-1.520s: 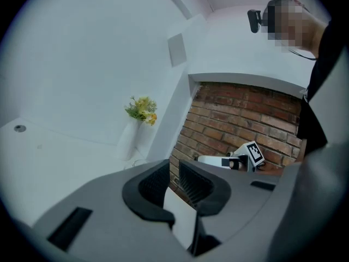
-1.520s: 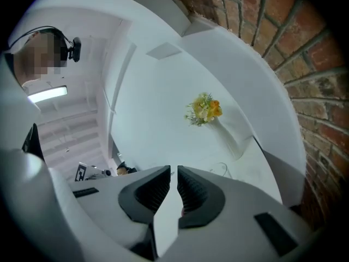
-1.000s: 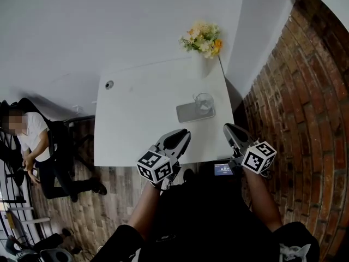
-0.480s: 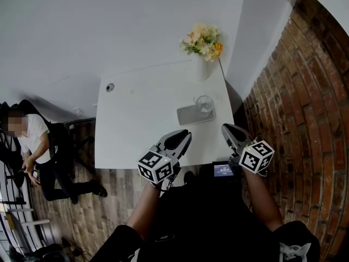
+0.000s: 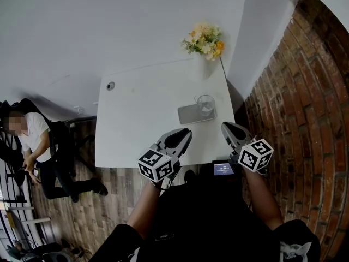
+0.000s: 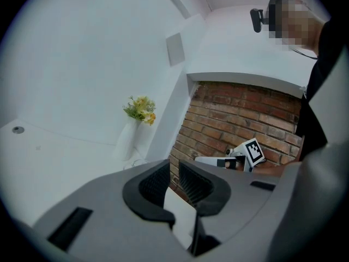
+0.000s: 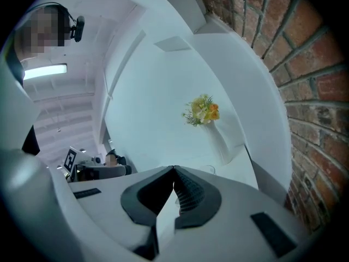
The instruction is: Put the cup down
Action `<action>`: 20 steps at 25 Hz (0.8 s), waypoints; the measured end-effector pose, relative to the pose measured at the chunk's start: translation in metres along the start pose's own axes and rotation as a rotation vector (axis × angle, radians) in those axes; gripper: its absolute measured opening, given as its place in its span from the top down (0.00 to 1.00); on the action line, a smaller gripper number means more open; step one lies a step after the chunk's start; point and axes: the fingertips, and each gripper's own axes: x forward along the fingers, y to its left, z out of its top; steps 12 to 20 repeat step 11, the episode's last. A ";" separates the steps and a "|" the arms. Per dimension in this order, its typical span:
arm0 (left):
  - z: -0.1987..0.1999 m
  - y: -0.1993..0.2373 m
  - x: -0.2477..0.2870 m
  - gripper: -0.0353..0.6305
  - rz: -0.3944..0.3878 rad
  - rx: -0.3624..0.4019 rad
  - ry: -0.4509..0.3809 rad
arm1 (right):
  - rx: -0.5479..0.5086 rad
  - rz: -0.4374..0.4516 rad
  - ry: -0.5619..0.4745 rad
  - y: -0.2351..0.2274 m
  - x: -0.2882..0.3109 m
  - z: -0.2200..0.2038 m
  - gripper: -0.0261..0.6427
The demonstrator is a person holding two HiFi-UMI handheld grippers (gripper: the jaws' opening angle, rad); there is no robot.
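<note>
A clear glass cup (image 5: 205, 105) stands upright on a grey mat (image 5: 190, 115) at the right side of the white table (image 5: 136, 124). Neither gripper touches it. My left gripper (image 5: 185, 133) hovers over the table's near edge, below and left of the cup; in the left gripper view its jaws (image 6: 173, 174) stand a narrow gap apart with nothing between them. My right gripper (image 5: 225, 126) sits at the table's near right corner, below and right of the cup. In the right gripper view its tips (image 7: 174, 171) meet and hold nothing.
A white vase of yellow flowers (image 5: 204, 40) stands at the table's far right corner. A brick wall (image 5: 294, 102) runs along the right. A small screen device (image 5: 222, 168) lies below the table's near edge. A person (image 5: 32, 141) sits far left on the wooden floor side.
The right gripper has shifted slightly left and rolled a little. The left gripper and the cup have stayed where they were.
</note>
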 end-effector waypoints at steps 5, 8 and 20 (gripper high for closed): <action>-0.001 0.001 0.001 0.86 0.001 -0.001 0.005 | -0.006 -0.008 0.006 -0.002 0.000 -0.001 0.94; -0.001 0.001 0.001 0.86 0.002 -0.001 0.005 | -0.007 -0.014 0.009 -0.004 0.000 -0.002 0.94; -0.001 0.001 0.002 0.86 0.003 -0.001 0.004 | -0.007 -0.019 0.011 -0.006 0.000 -0.003 0.94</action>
